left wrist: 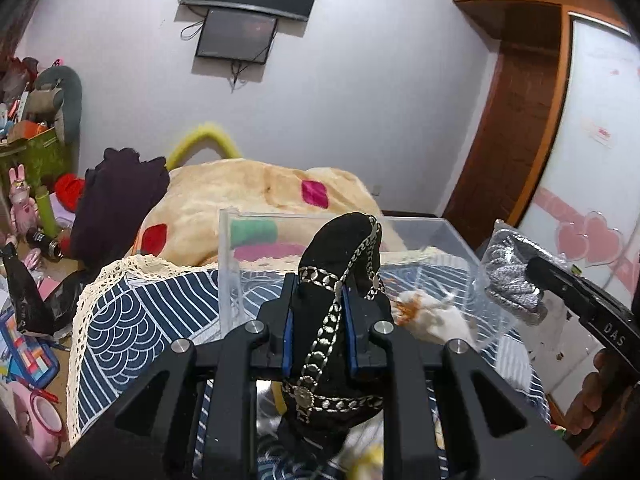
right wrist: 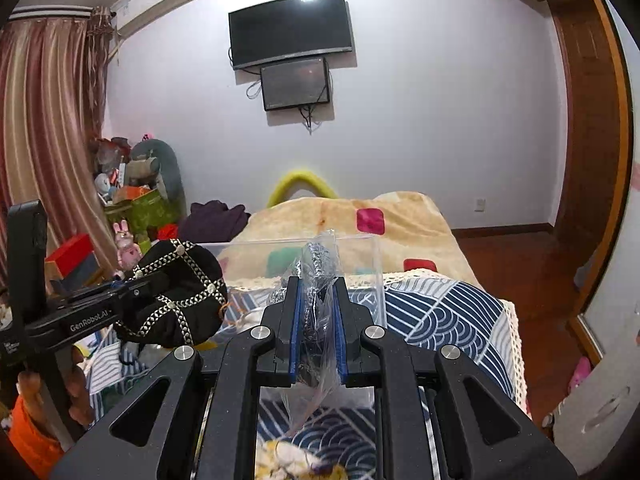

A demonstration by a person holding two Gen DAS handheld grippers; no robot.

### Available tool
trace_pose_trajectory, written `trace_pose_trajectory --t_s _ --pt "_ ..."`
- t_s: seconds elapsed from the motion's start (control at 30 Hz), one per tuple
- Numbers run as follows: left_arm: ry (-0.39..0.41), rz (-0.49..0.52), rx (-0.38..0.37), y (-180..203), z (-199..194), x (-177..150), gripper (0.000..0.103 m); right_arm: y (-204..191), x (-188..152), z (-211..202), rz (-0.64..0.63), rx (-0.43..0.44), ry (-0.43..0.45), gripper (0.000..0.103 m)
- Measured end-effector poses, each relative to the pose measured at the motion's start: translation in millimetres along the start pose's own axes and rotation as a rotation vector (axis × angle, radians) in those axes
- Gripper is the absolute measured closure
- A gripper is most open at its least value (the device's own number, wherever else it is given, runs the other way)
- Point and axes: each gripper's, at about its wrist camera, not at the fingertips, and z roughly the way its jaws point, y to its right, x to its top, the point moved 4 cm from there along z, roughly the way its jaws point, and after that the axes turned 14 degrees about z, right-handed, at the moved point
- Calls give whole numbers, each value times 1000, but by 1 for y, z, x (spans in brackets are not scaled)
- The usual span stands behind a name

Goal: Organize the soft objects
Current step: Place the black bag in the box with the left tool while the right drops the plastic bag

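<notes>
My left gripper (left wrist: 319, 302) is shut on a black cloth pouch with silver trim (left wrist: 340, 264), held above the near edge of a clear plastic box (left wrist: 230, 264). The pouch also shows in the right wrist view (right wrist: 176, 296), at the left. My right gripper (right wrist: 318, 302) is shut on a clear plastic bag holding grey knitted fabric (right wrist: 318, 276), just in front of the box (right wrist: 376, 276). That bag shows at the right in the left wrist view (left wrist: 512, 276). A white soft item with orange threads (left wrist: 428, 316) lies inside the box.
The box stands on a blue-and-white wave-pattern cloth (left wrist: 132, 320) with a lace edge. Behind it is a bed with a beige blanket (right wrist: 404, 220) and a dark purple garment (left wrist: 116, 204). Cluttered toys and boxes (left wrist: 32, 184) crowd the left; a wardrobe (left wrist: 592, 152) stands right.
</notes>
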Motion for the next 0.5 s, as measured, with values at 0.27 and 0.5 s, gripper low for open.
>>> trace_pose_trajectory --t_s 0.27,0.5 --pt "-97 20 21 -1 40 -4 83 -6 -10 40 -34 -52 -76 90" --pt "-99 47 19 11 38 -4 62 -5 -20 47 -48 -86 -122 87"
